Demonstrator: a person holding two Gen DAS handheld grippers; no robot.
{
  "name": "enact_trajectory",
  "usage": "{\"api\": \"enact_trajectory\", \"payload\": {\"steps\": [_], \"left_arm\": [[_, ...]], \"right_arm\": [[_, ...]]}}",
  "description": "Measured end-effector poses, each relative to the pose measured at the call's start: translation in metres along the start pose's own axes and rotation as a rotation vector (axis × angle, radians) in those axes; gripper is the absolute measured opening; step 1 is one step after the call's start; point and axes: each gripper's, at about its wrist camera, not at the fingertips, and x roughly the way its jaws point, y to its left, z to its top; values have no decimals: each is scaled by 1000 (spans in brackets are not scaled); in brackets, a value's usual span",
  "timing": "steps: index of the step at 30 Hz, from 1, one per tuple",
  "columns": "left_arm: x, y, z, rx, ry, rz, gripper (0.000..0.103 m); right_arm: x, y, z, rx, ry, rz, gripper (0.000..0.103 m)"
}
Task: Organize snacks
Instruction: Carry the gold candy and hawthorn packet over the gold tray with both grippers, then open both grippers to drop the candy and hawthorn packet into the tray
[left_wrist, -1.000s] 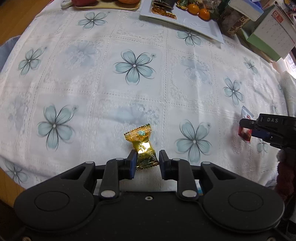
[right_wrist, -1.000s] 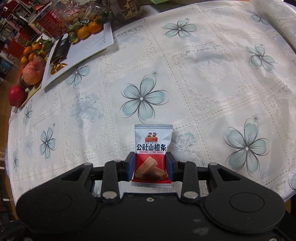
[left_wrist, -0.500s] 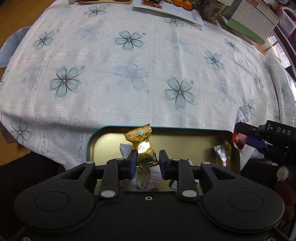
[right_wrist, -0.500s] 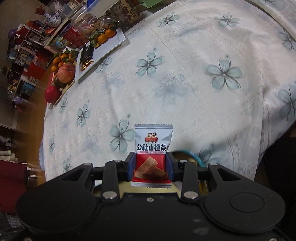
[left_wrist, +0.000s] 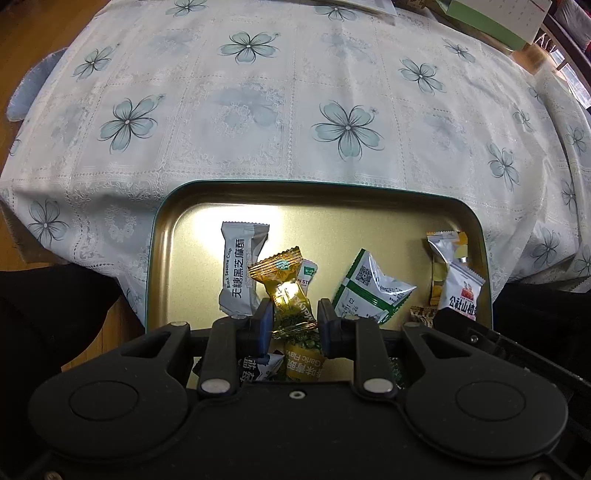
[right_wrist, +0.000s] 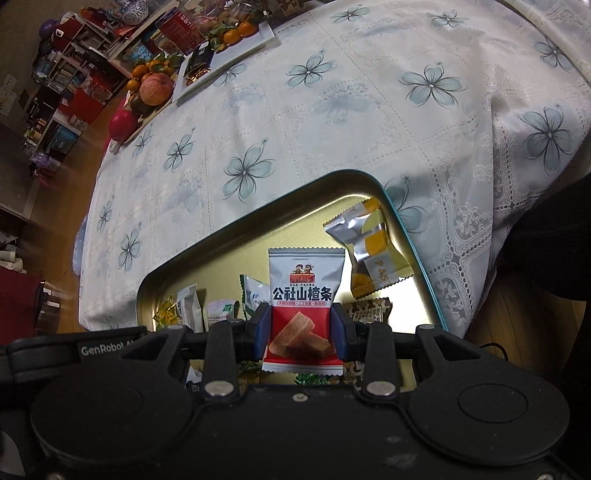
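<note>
both sets of fingers pinch snacks: left gripper (left_wrist: 295, 316) a gold candy (left_wrist: 286, 291), right gripper (right_wrist: 300, 328) a hawthorn packet (right_wrist: 303, 310).

Gold tin (left_wrist: 166, 236) – near edge hidden behind the left gripper (left_wrist: 295, 321) body in left wrist view; same in right wrist view. Packets under the jaws only partly seen, print cut off. Hawthorn packet (left_wrist: 461, 291) – lower half hidden by black housing at right. Shelves (right_wrist: 62, 74) far left in right wrist view: cluttered, items too small to ID. Counter (left_wrist: 295, 110) far edge cut off by frame top.
</note>
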Motion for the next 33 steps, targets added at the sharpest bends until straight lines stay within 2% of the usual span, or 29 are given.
{"api": "enact_trajectory", "payload": {"steps": [14,22,27,33], "left_arm": [[15,-13,33,10,26,41,33],[29,-19,49,44,34,75,34],[26,-13,43,32,30,42,35],[26,-7,36,46,31,48,35]], "right_arm": [[-4,-26,7,77,-4,-12,36],[5,-17,7,54,19,-31,36],[15,-4,16,15,25,-53,36],[32,14,32,-38,45,-84,37]]}}
